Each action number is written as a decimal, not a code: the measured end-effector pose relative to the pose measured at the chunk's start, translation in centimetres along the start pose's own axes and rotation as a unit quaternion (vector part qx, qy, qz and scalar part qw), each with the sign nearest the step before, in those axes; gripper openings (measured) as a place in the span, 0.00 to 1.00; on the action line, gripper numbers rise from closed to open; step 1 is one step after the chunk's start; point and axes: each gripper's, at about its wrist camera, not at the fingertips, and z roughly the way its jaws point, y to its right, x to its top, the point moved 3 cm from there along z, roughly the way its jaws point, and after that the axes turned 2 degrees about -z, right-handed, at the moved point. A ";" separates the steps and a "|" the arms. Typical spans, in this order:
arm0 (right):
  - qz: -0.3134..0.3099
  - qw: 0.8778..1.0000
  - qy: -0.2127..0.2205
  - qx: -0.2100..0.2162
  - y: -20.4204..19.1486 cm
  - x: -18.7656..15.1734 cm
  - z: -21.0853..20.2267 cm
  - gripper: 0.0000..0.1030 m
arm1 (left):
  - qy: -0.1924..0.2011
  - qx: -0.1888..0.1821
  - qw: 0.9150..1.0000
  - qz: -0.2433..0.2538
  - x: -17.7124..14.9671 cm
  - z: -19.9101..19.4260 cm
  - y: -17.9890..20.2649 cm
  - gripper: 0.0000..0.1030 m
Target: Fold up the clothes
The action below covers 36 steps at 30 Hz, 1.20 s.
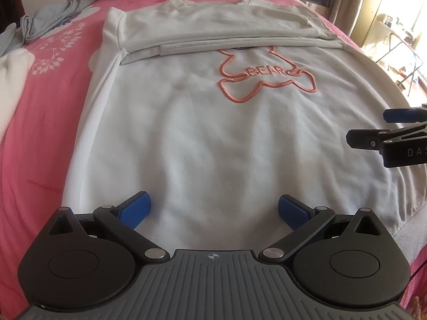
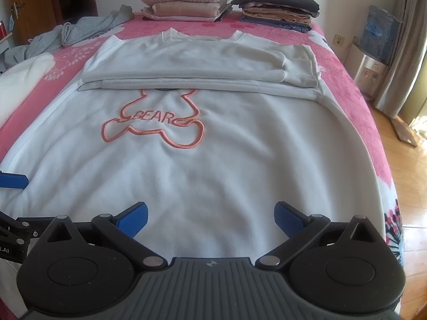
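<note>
Now | white sweatshirt (image 2: 213, 176) reads "BEAR" (image 2: 154, 116) | left gripper (image 1: 214, 209), right gripper (image 2: 210, 214) wide apart, empty

Sweatshirt (image 2: 213, 176) lies on bed (image 2: 355, 101), stacks (image 2: 277, 5) behind.

My left gripper (image 1: 214, 208) was matte black: two round hubs, angled link arms with silver pivot pins, and blue textured pads (image 1: 136, 209) on its fingers. Behind the fingers sat a grey ribbed plate with a small crosshair mark. My right gripper (image 2: 210, 214) was built the same. Its side, seen from the left camera, carried white letters "DAS" and small silver screws.
</note>
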 end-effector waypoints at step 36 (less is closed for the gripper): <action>0.002 1.000 0.000 -0.003 0.3 -0.2 -0.1 1.00 | -0.003 0.007 1.000 -0.001 -0.2 0.3 0.0 1.00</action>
